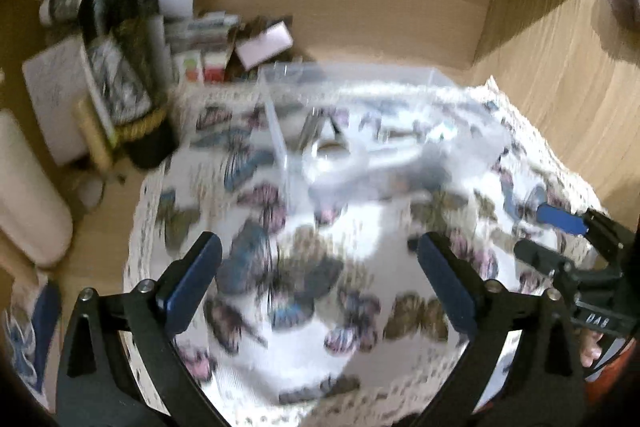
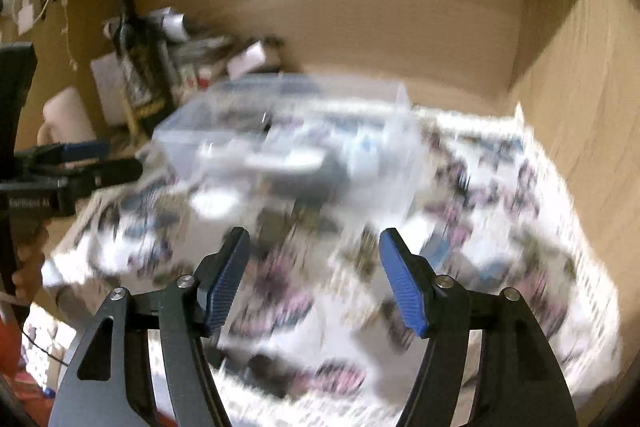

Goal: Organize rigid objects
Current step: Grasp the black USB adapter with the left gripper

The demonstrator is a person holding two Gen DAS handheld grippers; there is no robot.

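A wooden desk surface (image 1: 560, 99) fills both views. A butterfly-print cloth (image 1: 320, 307) covers its centre and lower frame. A clear plastic box (image 1: 360, 131) sits on the cloth's upper part. At upper left stand a dark bottle (image 1: 116, 59) and blurred clutter.

Clear bin (image 1: 360, 131) sits on cloth (image 1: 304, 307) covering surface; bottle (image 1: 120, 67) left of bin, apparently amid boxes (image 1: 208, 43); wall behind.

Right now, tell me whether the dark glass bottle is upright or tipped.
Upright: the dark glass bottle stands on its base, neck up, left of the butterfly cloth.
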